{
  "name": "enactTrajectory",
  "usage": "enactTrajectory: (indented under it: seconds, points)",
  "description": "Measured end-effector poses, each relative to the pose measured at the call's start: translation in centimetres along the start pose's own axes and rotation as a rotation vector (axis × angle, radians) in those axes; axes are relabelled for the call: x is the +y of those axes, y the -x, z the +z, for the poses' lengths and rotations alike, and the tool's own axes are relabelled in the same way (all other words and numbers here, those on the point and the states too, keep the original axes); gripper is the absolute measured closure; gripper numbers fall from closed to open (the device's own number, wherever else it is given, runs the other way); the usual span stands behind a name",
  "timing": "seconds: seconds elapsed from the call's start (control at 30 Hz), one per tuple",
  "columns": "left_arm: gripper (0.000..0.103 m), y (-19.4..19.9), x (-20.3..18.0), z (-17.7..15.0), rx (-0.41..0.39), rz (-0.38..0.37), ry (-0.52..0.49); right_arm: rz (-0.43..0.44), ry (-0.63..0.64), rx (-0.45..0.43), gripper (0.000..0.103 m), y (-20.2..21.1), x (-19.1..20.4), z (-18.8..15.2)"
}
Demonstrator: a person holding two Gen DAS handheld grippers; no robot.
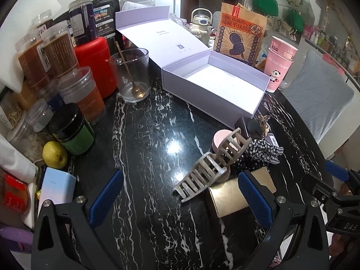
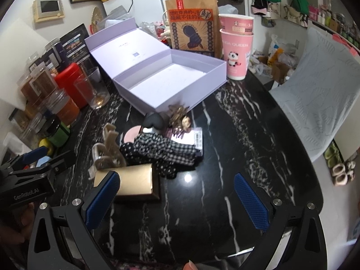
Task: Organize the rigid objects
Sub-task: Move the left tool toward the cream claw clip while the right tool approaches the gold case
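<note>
An open lilac gift box [image 1: 216, 87] [image 2: 171, 78] stands empty on the black marble table [image 1: 146, 153], lid folded back. In front of it lies a pile: a beige hair claw [image 1: 211, 164] [image 2: 110, 150], a gold case [image 1: 227, 195] [image 2: 135, 183], a checked scrunchie [image 1: 263, 151] [image 2: 162, 150], a pink round compact [image 1: 219, 138] [image 2: 131, 135], a gold hair clip [image 2: 180, 118] and a black heart-shaped piece [image 2: 153, 120]. My left gripper [image 1: 180, 198] is open, with the claw and gold case between its fingers. My right gripper [image 2: 180, 198] is open over bare table, its left finger beside the gold case.
Jars, a red canister [image 1: 96, 65], a glass with a spoon [image 1: 131, 74] and a lemon [image 1: 55, 155] crowd the left edge. Pink paper cups [image 2: 237, 49] and a brown paper bag [image 2: 191, 22] stand behind the box. A grey chair [image 2: 319, 94] is at the right.
</note>
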State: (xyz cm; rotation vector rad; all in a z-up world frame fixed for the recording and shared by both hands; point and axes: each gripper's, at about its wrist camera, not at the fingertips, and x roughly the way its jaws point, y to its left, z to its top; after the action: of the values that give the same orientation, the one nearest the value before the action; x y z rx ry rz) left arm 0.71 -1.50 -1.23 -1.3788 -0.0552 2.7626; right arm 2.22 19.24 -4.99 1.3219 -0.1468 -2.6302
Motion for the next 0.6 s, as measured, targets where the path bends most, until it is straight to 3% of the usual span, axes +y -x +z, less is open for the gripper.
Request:
enactTrajectory:
  seconds: [0.4, 0.5, 0.6]
  points:
    - [0.001, -2.2, -0.1, -1.3, 0.05, -0.166, -0.024, 0.066, -0.015, 0.075, 0.0, -2.1, 0.4, -1.9]
    - [0.009, -3.2, -0.4, -1.1, 0.064, -0.201, -0.041, 0.07, -0.022, 0.086, 0.0, -2.5, 0.3, -2.0]
    - [0.01, -4.2, -1.0, -0.7, 0.076, -0.224, -0.066, 0.066, -0.025, 0.092, 0.0, -2.8, 0.2, -1.9]
